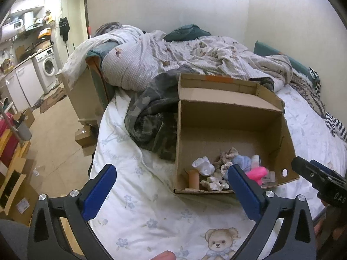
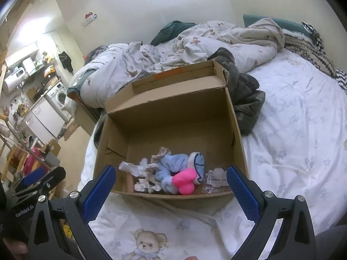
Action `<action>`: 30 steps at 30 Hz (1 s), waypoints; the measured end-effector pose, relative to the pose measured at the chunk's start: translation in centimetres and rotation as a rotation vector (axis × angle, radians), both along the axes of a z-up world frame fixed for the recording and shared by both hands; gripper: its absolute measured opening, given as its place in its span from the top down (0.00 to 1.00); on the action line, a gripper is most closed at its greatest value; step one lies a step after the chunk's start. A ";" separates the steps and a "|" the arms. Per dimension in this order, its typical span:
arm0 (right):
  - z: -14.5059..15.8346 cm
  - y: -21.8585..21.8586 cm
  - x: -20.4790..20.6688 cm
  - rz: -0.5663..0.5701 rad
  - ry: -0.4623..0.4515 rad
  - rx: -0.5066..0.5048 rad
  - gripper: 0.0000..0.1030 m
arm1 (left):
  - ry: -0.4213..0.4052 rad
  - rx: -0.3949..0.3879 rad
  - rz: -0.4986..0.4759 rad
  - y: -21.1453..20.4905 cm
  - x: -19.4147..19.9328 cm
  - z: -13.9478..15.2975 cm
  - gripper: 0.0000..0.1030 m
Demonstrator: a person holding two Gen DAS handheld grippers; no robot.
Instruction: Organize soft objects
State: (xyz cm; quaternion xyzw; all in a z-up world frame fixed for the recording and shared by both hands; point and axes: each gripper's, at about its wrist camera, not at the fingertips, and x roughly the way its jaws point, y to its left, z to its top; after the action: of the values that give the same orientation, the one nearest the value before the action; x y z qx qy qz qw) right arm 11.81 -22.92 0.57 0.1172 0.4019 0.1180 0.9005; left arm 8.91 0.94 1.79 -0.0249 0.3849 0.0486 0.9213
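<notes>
An open cardboard box (image 1: 234, 117) (image 2: 173, 112) stands on the bed. In its near end lie several soft items: a pink plush piece (image 1: 257, 172) (image 2: 183, 183), a light blue plush toy (image 1: 240, 160) (image 2: 173, 166), white socks (image 1: 202, 165) (image 2: 132, 168) and crumpled beige cloth (image 1: 225, 158). My left gripper (image 1: 171, 177) is open and empty, above the sheet at the box's near left corner. My right gripper (image 2: 170, 179) is open and empty, just in front of the box's near wall. The right gripper's tip also shows at the right edge of the left wrist view (image 1: 318, 177).
A camouflage garment (image 1: 151, 117) (image 2: 245, 99) lies beside the box. A rumpled duvet (image 1: 173, 54) (image 2: 195, 45) covers the far bed. The white bear-print sheet (image 1: 151, 205) (image 2: 292, 119) spreads around. Left of the bed are floor, cardboard boxes (image 1: 17, 186) and a washing machine (image 1: 46, 67).
</notes>
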 end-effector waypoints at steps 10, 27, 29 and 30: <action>-0.8 0.6 0.0 0.009 0.023 -0.047 0.00 | 0.007 -0.014 -0.023 -0.4 0.5 -0.2 0.01; -1.1 0.9 0.1 0.003 0.028 -0.081 0.00 | 0.038 -0.009 -0.053 -1.4 0.5 -1.0 0.01; -1.1 0.9 0.1 0.003 0.028 -0.080 0.00 | 0.036 -0.014 -0.055 -1.5 0.5 -1.0 0.01; -1.1 0.9 0.1 0.003 0.029 -0.080 0.00 | 0.037 -0.016 -0.055 -1.4 0.5 -1.0 0.01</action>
State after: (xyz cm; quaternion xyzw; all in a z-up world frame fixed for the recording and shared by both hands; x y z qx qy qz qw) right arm 11.95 -22.02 -0.53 0.0821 0.4193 0.1014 0.8984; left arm 9.39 -0.49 0.78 -0.0207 0.4029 0.0209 0.9148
